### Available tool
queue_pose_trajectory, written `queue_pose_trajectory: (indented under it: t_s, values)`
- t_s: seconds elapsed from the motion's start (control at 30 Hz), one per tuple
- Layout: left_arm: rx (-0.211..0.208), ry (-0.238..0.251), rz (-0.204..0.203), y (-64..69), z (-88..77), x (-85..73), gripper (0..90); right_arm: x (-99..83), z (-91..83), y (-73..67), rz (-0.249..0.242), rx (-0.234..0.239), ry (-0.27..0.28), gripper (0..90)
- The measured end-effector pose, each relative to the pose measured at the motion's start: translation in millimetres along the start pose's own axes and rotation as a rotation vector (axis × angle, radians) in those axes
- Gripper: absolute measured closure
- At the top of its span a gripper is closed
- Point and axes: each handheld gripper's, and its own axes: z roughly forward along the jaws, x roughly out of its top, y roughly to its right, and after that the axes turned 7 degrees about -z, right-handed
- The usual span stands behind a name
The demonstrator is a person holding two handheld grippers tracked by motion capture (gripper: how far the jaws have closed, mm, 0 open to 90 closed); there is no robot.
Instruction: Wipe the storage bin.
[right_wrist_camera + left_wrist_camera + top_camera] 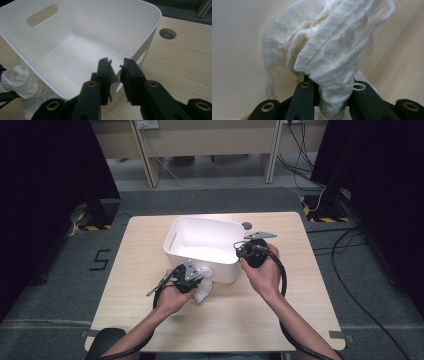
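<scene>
Where the pale wooden worktop (125, 305) carries them, a white plastic bin (200, 227) with slotted handles stands near the middle, its inside bare. The right tongs (116, 66) are clamped on the bin's near wall at its right corner, one jaw inside and one outside. Just beside the bin's front wall, the left tongs (192, 280) pinch a crumpled white knitted cloth (324, 50), bunched tightly between the jaws.
</scene>
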Motion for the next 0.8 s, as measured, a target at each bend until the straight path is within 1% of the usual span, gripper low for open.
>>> queue_pose_trajectory:
  t_s: [0.07,0.1,0.23,0.47,0.6,0.77,0.8]
  values:
    - [0.000,0.007,-0.006,0.1,-1.3,0.1,78.2,-0.1,0.0,-0.1,0.002,0.000,0.001,76.5]
    - [0.002,0.005,0.001,-0.4,-2.4,0.6,78.2,-0.1,0.0,-0.1,0.002,0.000,0.001,76.5]
    - [0.004,0.029,-0.009,-0.5,-7.4,3.7,78.2,0.0,0.0,0.1,0.000,0.001,0.002,76.5]
    - [0.012,0.062,-0.011,-2.4,-19.4,11.4,78.2,0.3,0.1,-0.3,0.001,0.003,0.000,76.5]
    - [0.012,0.063,-0.006,-3.7,-23.8,15.5,78.2,0.3,0.0,-0.3,0.000,0.002,0.000,76.5]
    - [0.009,0.069,-0.013,-4.4,-25.0,16.7,78.2,0.0,-0.1,0.2,0.000,0.003,0.001,76.5]
    - [0.013,0.074,-0.008,-4.3,-26.5,17.2,78.2,0.0,0.0,0.2,-0.002,0.002,0.001,76.5]
